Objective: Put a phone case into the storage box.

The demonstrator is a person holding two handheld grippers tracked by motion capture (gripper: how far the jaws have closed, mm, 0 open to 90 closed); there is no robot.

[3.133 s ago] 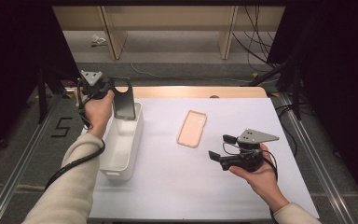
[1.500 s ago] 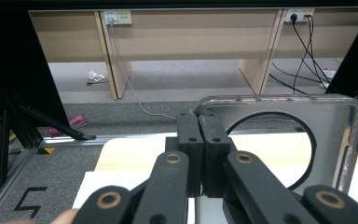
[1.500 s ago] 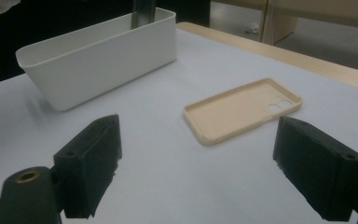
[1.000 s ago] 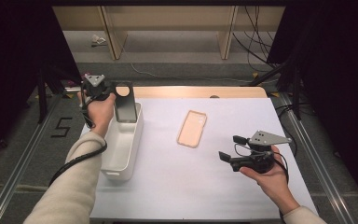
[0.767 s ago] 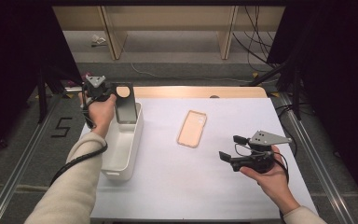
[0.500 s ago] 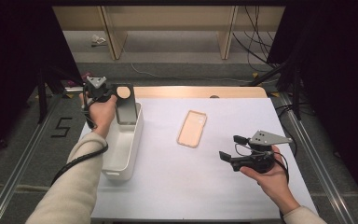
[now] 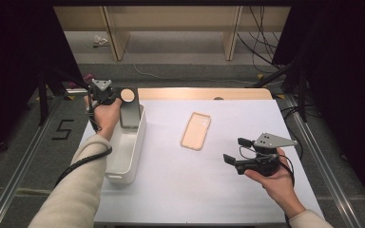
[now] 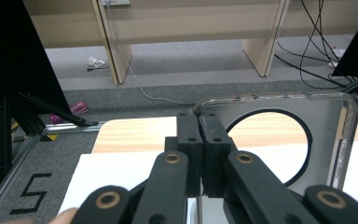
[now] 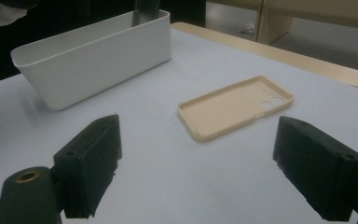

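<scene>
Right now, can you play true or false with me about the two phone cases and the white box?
1. The left gripper pinches the dark phone case. True.
2. The tan phone case lies inside the white bin. False: it lies on the white table, apart from the bin.
3. The right gripper is open. True.
4. The dark case lies flat on the table. False: it is held upright over the bin's far end.

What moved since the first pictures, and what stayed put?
The right gripper and its hand slid a little toward the table's right edge and nearer the person, jaws open. The left gripper kept its pinch on the dark phone case with the round hole above the white plastic bin. The peach phone case stayed put.
</scene>
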